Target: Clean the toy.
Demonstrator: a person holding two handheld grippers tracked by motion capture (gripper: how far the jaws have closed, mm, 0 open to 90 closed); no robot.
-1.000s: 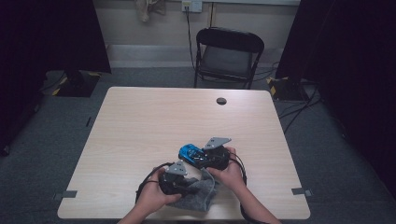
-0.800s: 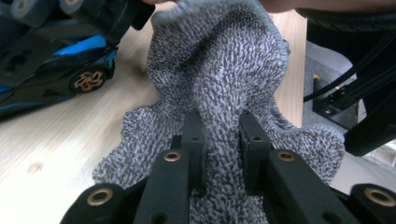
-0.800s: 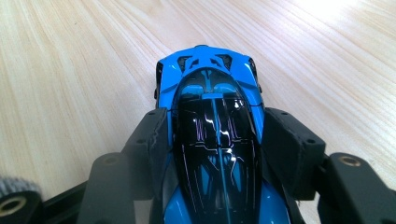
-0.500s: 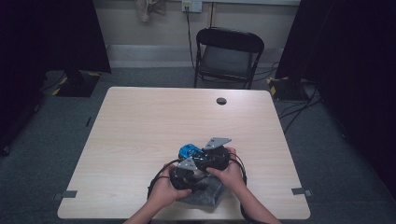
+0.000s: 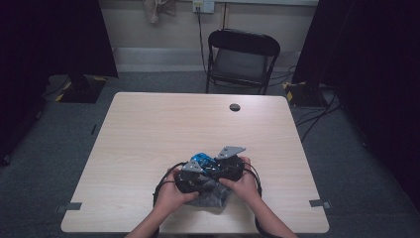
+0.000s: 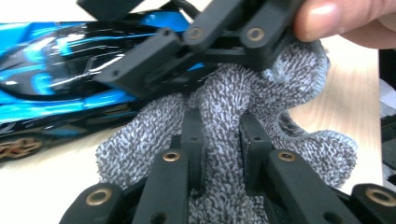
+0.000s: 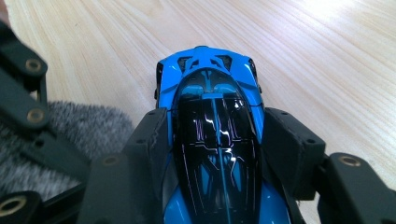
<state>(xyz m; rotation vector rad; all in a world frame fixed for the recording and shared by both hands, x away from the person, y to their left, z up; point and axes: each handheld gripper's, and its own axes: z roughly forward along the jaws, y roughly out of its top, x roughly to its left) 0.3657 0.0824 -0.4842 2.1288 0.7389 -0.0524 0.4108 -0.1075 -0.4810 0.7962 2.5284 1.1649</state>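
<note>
- Since the earlier high view, the left gripper (image 5: 194, 174) has slid right, closing up against the right gripper (image 5: 229, 166); both work near the counter (image 5: 148, 134) front edge, with bare wood beyond them.
- Left gripper view: the jaws are clamped tight on a fold of the grey cloth (image 6: 233, 107), which bunches between them; the blue toy car (image 6: 56, 79) lies just beyond.
- Right gripper view: the jaws grip the car's flanks, its nose pointing away over clear counter; the cloth touches the left side.
</note>
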